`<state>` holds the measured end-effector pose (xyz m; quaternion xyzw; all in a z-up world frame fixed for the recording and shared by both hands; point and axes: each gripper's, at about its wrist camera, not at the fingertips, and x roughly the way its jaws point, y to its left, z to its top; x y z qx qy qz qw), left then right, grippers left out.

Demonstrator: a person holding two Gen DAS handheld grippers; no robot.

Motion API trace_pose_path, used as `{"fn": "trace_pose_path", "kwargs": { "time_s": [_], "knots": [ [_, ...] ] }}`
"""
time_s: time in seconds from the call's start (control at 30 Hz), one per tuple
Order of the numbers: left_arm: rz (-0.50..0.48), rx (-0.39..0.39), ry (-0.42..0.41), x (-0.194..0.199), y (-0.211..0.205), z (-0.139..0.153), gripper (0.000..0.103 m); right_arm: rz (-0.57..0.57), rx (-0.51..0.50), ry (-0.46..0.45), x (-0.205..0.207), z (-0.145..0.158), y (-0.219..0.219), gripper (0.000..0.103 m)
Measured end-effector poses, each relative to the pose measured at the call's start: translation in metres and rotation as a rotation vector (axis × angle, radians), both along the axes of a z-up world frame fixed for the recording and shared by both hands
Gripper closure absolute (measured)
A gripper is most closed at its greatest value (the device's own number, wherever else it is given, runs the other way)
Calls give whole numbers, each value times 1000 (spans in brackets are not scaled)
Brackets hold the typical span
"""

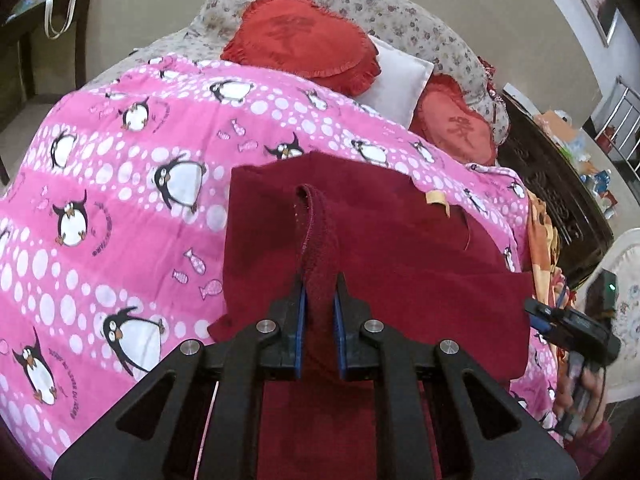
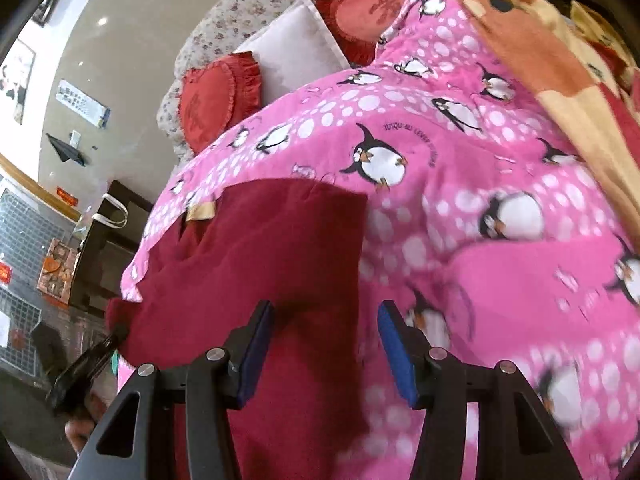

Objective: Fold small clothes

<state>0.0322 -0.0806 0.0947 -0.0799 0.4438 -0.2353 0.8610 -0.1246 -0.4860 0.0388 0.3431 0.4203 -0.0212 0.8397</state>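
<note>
Maroon garment [image 1: 400,248] edge is pinched in my left gripper [image 1: 319,284]; right gripper [image 2: 326,344] gapes empty, so the fold may skew across the bedspread [image 1: 120,200].

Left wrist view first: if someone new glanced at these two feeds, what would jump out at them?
The bright pink penguin-print blanket fills both views, spread across the bed. On it lies the dark red garment; the left gripper has its jaws shut on a raised fold, while the right gripper hangs open over the garment's edge. Behind, two red heart-shaped cushions flank a white pillow at the head of the bed.
</note>
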Motion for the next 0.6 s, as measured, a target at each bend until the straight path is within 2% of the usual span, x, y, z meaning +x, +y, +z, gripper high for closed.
{"fn": "trace_pose_path", "kwargs": {
  "time_s": [0.07, 0.13, 0.23, 0.33, 0.4, 0.47, 0.5, 0.57, 0.6],
  "knots": [
    [-1, -3, -28, -1, 2, 6, 92, 19, -8, -10, 12, -2, -1, 53],
    [12, -20, -64, -2, 7, 14, 92, 23, -92, -38, 17, 10, 4, 75],
    [46, -14, -83, 0, 11, 11, 92, 56, -270, -50, 28, 30, 22, 82],
    [60, 18, 1, 7, 11, -16, 92, 72, -353, 9, 46, 19, 29, 82],
    [72, 48, 51, 10, 11, -36, 92, 64, -334, 33, 53, 7, 22, 82],
    [75, 49, 81, 11, 14, -46, 92, 37, -245, 14, 44, 7, 9, 82],
    [74, 43, 81, 9, 14, -47, 92, 29, -207, 4, 38, 9, 5, 78],
    [64, 50, 71, 8, 14, -45, 91, 16, -140, -4, 14, 13, -2, 57],
    [56, 59, 65, 7, 12, -44, 91, 16, -115, -14, 3, 14, -3, 42]
  ]
}}
